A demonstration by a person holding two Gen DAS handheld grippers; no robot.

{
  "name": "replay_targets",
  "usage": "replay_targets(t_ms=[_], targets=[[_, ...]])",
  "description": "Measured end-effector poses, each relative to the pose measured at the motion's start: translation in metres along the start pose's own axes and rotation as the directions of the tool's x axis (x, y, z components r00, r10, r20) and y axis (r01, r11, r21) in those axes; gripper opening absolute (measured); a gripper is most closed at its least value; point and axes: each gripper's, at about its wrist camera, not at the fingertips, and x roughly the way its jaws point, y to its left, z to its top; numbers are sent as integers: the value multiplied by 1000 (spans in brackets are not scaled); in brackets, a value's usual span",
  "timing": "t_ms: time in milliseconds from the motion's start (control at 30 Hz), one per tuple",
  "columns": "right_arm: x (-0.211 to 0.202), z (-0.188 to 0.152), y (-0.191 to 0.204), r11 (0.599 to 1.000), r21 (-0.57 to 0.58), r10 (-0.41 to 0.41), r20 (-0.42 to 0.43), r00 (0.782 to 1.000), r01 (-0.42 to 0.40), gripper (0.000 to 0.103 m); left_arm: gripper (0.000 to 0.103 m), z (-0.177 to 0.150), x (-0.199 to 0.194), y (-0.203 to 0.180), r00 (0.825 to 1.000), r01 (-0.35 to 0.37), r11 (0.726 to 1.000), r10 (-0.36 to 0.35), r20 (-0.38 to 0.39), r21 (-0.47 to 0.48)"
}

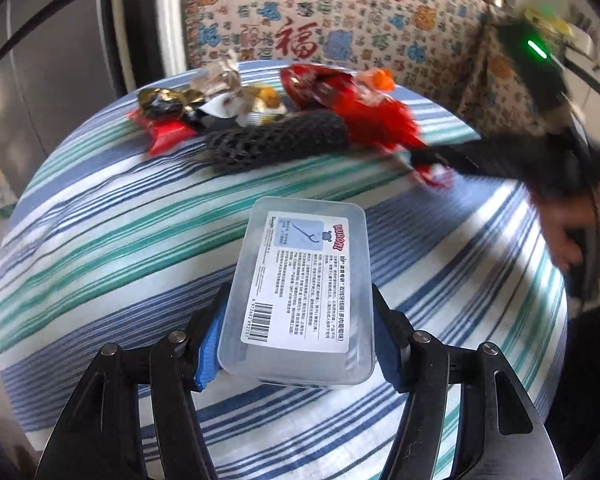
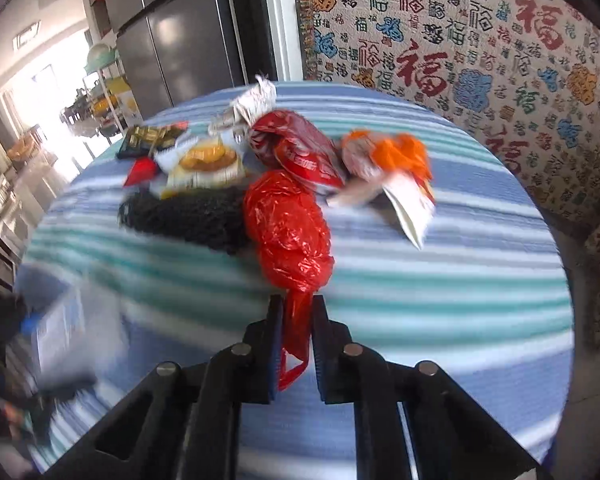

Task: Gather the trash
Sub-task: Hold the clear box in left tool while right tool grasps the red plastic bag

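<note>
My left gripper (image 1: 298,300) is shut on a clear plastic box (image 1: 304,280) with a printed label, held over the striped tablecloth (image 1: 100,240). My right gripper (image 2: 297,304) is shut on the tail of a crumpled red plastic bag (image 2: 288,232); it shows blurred at the right in the left wrist view (image 1: 428,160). A pile of trash lies at the table's far side: a black foam net (image 1: 276,142), a red foil wrapper (image 1: 320,88), a gold-black wrapper (image 1: 164,100), an orange wrapper (image 2: 388,152) and a snack packet (image 2: 208,164).
The round table (image 2: 460,280) carries a blue, green and white striped cloth. A patterned cloth with red characters (image 2: 460,60) covers a seat behind it. A dark refrigerator (image 2: 180,32) stands at the back left. The plastic box shows blurred at the left (image 2: 56,320).
</note>
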Motion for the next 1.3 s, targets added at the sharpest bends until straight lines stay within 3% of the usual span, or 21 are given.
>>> replay_targets(t_ms=[100,167,233,267,300,433,500,667,967,1300], targets=[[-18,-33,-7,999,-12,-46,-28,999,46,14,71,0,-1,11,1000,20,998,-20,6,-67],[-29,-46,-10,998,-8,-64,-4,998,64,17,75,-2,-1,11,1000,24,997,-24,10,-73],[-32,-52,-12,998,-11,-64,14,998,64,49,84,-3,1,5,1000,12,999,-12,1,-43],[-31,-54,-14,998,-11,-57,13,998,57,72,91,-4,2,1,1000,5,1000,-5,-3,-28],[-30,-56,-14,999,-11,-49,17,999,49,74,94,-5,4,-3,1000,-9,1000,9,-7,-10],[-28,-52,-8,998,-52,-39,29,999,40,75,103,-3,13,-16,997,-59,995,63,-48,77],[-24,-48,-11,999,-25,-45,31,998,46,83,103,0,17,-13,997,-57,996,61,-55,73],[-16,-36,-9,998,-9,-64,16,998,64,87,103,9,24,-4,995,-81,996,83,-54,42],[-4,-23,-15,998,-7,-56,1,998,56,103,103,12,26,-4,994,-96,995,97,-54,28],[-5,-21,-18,999,-35,-39,-18,999,39,103,103,9,23,-2,996,-56,996,61,-66,74]])
